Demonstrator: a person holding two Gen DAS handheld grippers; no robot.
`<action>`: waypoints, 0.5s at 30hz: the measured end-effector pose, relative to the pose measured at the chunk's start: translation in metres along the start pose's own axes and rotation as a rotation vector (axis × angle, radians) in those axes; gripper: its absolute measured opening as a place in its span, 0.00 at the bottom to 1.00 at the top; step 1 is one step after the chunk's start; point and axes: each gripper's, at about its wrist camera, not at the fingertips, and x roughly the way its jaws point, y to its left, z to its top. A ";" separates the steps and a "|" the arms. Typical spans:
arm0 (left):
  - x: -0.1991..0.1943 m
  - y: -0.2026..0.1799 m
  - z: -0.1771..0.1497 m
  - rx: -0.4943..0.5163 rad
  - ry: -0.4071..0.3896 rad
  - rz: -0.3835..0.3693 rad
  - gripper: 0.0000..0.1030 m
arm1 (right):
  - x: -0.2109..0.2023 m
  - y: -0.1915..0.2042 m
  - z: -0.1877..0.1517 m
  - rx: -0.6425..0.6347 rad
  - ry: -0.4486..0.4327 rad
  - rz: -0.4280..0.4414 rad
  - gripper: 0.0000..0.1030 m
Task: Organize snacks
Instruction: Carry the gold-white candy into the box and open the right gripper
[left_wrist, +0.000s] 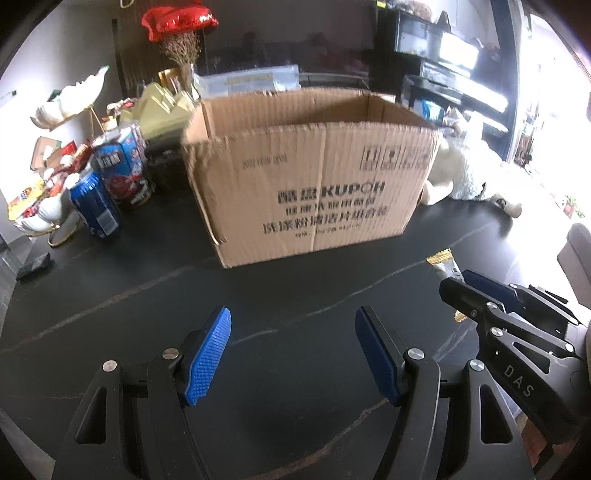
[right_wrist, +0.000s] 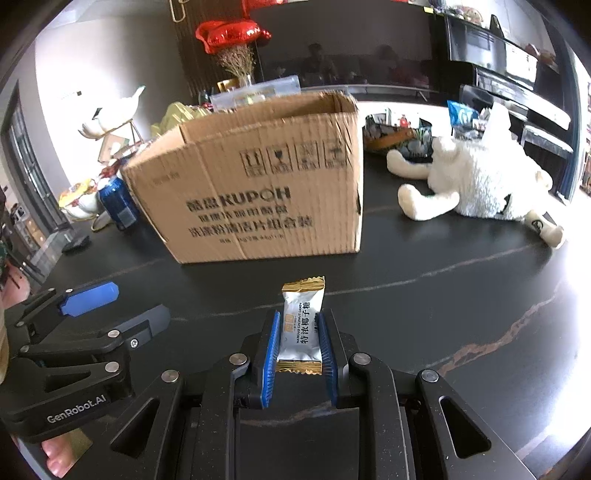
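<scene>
My right claw (right_wrist: 298, 343) is clamped on a small wrapped candy (right_wrist: 300, 326), white pouch with gold crimped ends, pads pressing its two long sides at mid-body. It sits between the pads just above the dark counter (right_wrist: 443, 325), near side of the cardboard box (right_wrist: 255, 192), which stands open-topped in the middle of the counter.

My left claw (left_wrist: 293, 350) is spread wide, nothing in it, low over the counter to the left of the right one.

Handling judgement: the candy looks very light, with slick, crinkly film over a small hard lump. The wrapper will likely slide if squeezed only on the crimped ends, so the mid-body hold on the lump is the right place. Light pressure should do; it shouldn't crush easily. Risk is it twisting or slipping out while I lift over the box rim.

Far left: blue can (left_wrist: 95, 206), snack packs (left_wrist: 123, 168). Far right: white plush toy (right_wrist: 476, 181), well clear of the box. Next, probably drop the candy into the box.
</scene>
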 end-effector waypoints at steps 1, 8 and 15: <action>-0.004 0.001 0.002 0.001 -0.011 0.003 0.67 | -0.003 0.001 0.001 -0.002 -0.006 0.001 0.22; -0.028 0.007 0.012 -0.002 -0.064 0.011 0.67 | -0.026 0.012 0.015 -0.020 -0.065 0.001 0.22; -0.053 0.014 0.029 0.003 -0.129 0.015 0.67 | -0.043 0.021 0.032 -0.012 -0.114 0.019 0.22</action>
